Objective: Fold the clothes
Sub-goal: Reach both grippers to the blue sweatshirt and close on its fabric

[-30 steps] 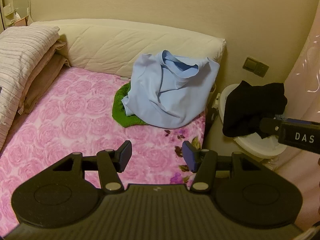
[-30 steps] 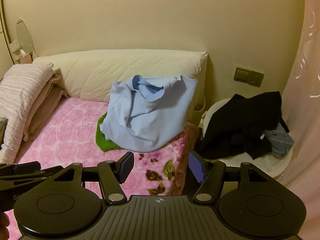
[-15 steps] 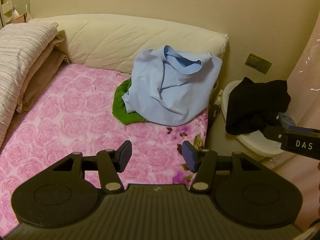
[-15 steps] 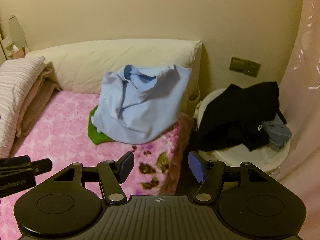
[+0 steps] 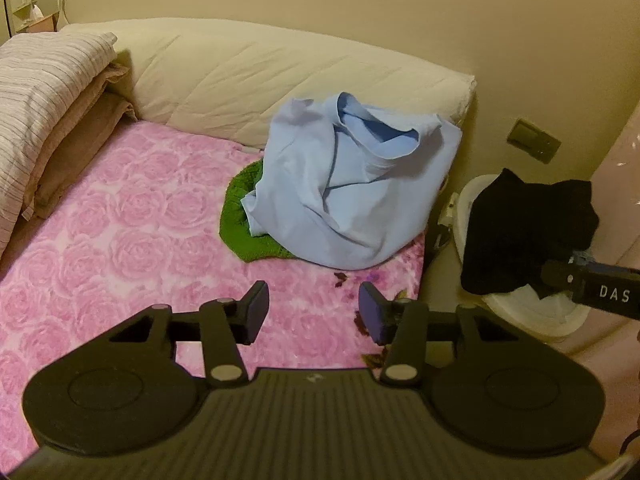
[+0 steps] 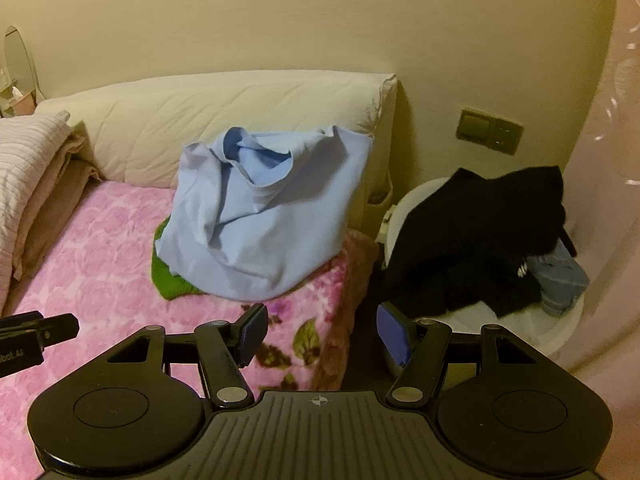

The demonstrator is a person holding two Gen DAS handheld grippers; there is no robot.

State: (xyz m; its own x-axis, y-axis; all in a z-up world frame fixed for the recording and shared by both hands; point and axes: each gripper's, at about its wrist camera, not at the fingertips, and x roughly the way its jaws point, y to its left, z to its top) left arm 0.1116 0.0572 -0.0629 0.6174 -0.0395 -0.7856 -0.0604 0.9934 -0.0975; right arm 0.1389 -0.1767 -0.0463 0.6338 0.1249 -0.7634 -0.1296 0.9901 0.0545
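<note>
Light-blue shirt (image 5: 352,196) is heaped unfolded on the bed (image 5: 120,240); both hand-held grippers, left (image 5: 313,312) and right (image 6: 318,334), are held wide open, empty, ready for grasping.

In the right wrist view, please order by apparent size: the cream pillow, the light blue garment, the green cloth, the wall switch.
1. cream pillow
2. light blue garment, nearer the camera, so the gap is unsure
3. green cloth, mostly covered
4. wall switch
</note>
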